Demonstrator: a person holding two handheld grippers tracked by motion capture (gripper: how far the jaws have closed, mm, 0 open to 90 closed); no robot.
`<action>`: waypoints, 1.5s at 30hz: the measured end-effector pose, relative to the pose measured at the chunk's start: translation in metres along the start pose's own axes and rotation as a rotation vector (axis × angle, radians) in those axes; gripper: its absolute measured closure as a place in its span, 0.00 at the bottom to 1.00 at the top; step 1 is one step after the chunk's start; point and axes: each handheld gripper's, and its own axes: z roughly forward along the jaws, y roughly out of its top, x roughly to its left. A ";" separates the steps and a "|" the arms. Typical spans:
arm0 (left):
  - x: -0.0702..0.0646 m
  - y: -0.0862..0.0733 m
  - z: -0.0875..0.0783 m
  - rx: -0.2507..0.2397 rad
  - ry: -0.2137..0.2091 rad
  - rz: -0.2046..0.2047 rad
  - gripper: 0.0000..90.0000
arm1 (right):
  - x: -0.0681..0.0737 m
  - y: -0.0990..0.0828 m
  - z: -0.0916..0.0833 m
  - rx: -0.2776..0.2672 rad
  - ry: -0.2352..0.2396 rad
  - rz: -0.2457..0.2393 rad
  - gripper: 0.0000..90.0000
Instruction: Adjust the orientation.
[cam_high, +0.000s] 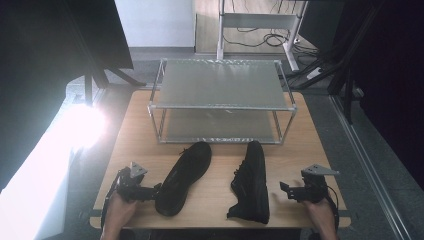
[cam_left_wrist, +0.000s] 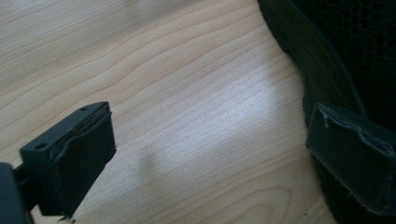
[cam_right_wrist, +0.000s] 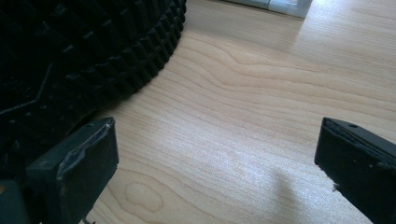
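High view: two black shoes (cam_high: 185, 177) lie before the rack (cam_high: 220, 100) (one tipped sideways); left hand-held gripper (cam_high: 152, 191) gapes touching one, right hand-held gripper (cam_high: 286, 190) gapes empty.

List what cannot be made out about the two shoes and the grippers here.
- Left shoe: high view, all black, too dark for laces or markings; left gripper view cuts it off at the right edge.
- Right shoe: lies on its side; right gripper view shows sole tread, rest cropped.
- Left gripper: contact with the shoe's heel is unclear.
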 end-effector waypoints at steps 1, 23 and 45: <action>-0.005 -0.002 0.000 0.005 -0.038 0.006 0.01 | 0.000 0.000 0.001 0.002 0.002 -0.003 0.01; -0.045 0.006 0.004 -0.034 -0.077 0.048 0.00 | 0.001 0.005 -0.005 -0.037 0.003 -0.014 0.00; -0.034 0.004 0.004 -0.056 0.030 -0.006 0.00 | 0.053 0.058 -0.024 -0.068 0.033 -0.127 0.00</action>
